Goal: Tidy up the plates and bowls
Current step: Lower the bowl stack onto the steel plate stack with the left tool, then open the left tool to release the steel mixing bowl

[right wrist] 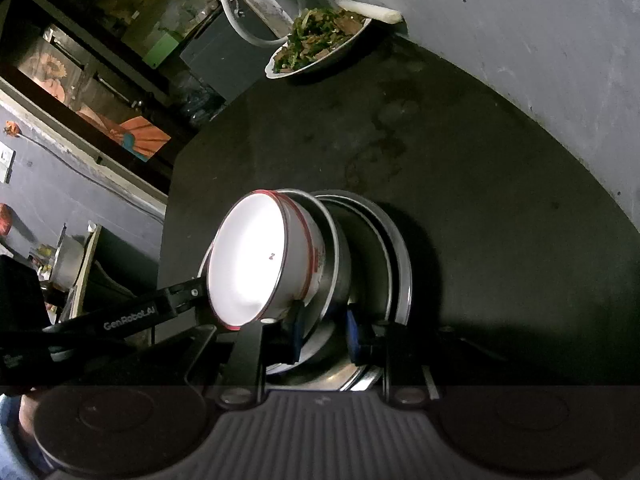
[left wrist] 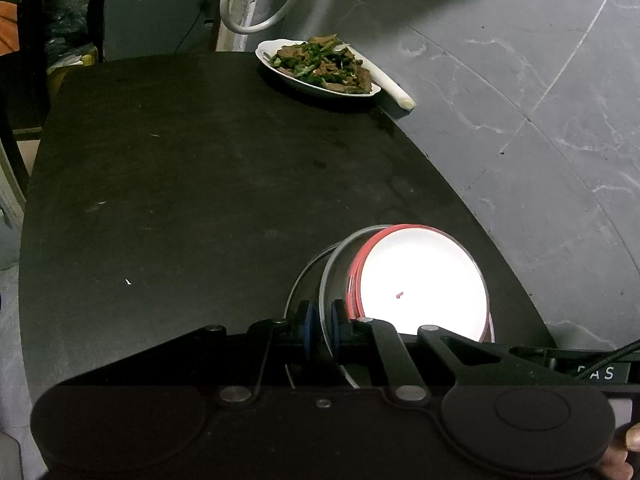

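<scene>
A white bowl with a red rim (left wrist: 424,280) (right wrist: 248,260) sits nested in a steel bowl (left wrist: 340,276) (right wrist: 334,256), which rests on steel plates (right wrist: 396,264) on the black table (left wrist: 180,180) (right wrist: 480,200). My left gripper (left wrist: 322,330) is shut on the steel bowl's rim, blue pads on either side. My right gripper (right wrist: 326,332) straddles the steel bowl's rim with a wider gap between its blue pads (right wrist: 354,330); I cannot tell whether it grips. The left gripper's arm also shows in the right wrist view (right wrist: 132,314).
A white dish of stir-fried meat and greens (left wrist: 320,66) (right wrist: 320,40) stands at the table's far corner, with a white leek (left wrist: 390,84) (right wrist: 368,10) beside it. A grey marbled wall (left wrist: 540,100) runs along the table's right edge. Shelves and clutter lie to the left.
</scene>
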